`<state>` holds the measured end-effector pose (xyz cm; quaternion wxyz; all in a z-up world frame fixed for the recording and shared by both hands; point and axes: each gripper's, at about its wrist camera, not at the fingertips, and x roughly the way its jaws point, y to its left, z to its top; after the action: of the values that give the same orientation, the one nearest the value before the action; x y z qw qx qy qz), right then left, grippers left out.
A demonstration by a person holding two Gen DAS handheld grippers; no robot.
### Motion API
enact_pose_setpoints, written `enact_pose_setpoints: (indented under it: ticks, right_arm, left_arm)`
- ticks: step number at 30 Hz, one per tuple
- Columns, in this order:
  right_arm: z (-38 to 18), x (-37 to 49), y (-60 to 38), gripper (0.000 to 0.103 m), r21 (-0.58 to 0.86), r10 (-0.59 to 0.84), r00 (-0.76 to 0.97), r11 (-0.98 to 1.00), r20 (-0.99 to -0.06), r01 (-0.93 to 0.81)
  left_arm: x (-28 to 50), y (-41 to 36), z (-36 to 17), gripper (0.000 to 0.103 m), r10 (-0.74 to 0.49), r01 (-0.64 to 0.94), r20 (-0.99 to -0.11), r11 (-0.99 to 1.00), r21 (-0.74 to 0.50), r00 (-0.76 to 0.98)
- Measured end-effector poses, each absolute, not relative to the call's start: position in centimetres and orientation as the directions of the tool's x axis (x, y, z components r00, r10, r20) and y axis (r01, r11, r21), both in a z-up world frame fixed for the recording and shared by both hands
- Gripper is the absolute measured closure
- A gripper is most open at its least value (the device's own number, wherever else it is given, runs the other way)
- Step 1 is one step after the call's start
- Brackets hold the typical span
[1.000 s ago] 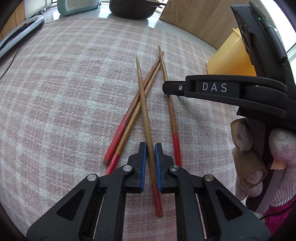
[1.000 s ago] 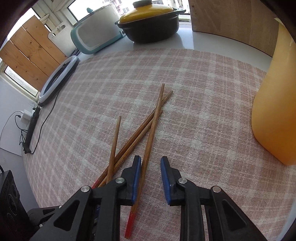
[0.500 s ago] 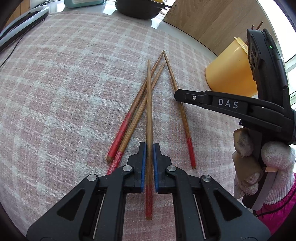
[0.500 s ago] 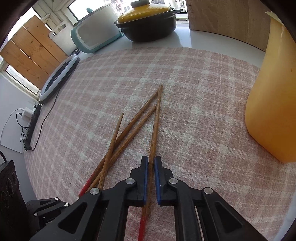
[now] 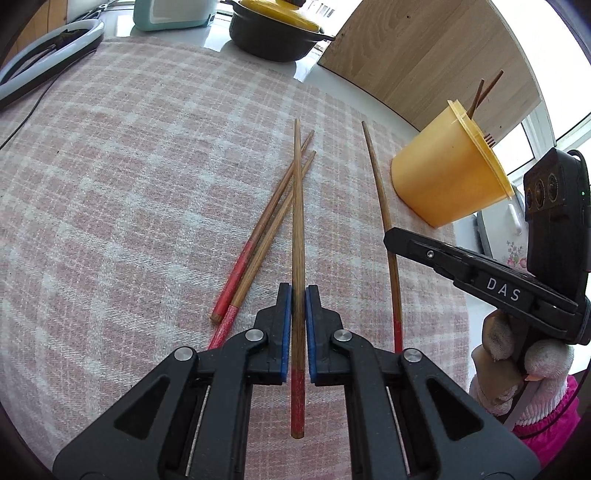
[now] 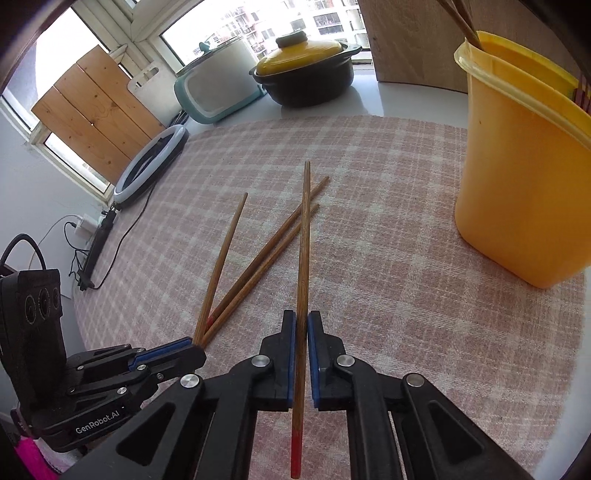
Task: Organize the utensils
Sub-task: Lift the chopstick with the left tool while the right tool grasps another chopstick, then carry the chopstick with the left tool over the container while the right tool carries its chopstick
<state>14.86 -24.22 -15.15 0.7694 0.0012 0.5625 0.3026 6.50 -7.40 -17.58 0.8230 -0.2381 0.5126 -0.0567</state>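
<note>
Left gripper [image 5: 298,325]: clamped on red-ended wooden chopstick [image 5: 297,236]
Right gripper [image 6: 301,350]: closed likewise on second chopstick [image 6: 303,258]
Handling: light, stiff, smooth; grip near red end
Loose pair [image 5: 266,229]: lying on checked cloth [image 5: 129,184]
Yellow plastic cup [image 6: 517,177]: far right

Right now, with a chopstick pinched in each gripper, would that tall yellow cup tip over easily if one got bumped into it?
Possibly. The yellow cup looks like thin plastic, so probably light. It is tall, narrower at its base, with chopsticks leaning out, so a knock near the rim might tip it. The checked cloth may stop sliding.
</note>
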Motion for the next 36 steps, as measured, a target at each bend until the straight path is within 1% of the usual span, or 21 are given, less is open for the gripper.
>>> enact_pose_setpoints:
  ticks: [8, 17, 36]
  right_arm:
    - [-11.6, 13.1, -27.3, 0.099, 0.347, 0.501, 0.257, 0.813, -0.827, -0.467]
    - [-7.9, 11.7, -30.7, 0.099, 0.310, 0.499, 0.353, 0.826, -0.792, -0.471]
    - [-2.5, 13.1, -37.3, 0.099, 0.287, 0.477, 0.500, 0.866, -0.723, -0.410]
  left_arm:
    - [6.3, -8.7, -14.4, 0.098, -0.324, -0.095, -0.787, 0.896, -0.433, 0.525]
    - [6.8, -11.4, -10.9, 0.098, -0.352, -0.015, -0.743, 0.899, -0.437, 0.570]
    - [10.8, -17.9, -6.2, 0.098, -0.419, 0.129, -0.669, 0.890, -0.438, 0.614]
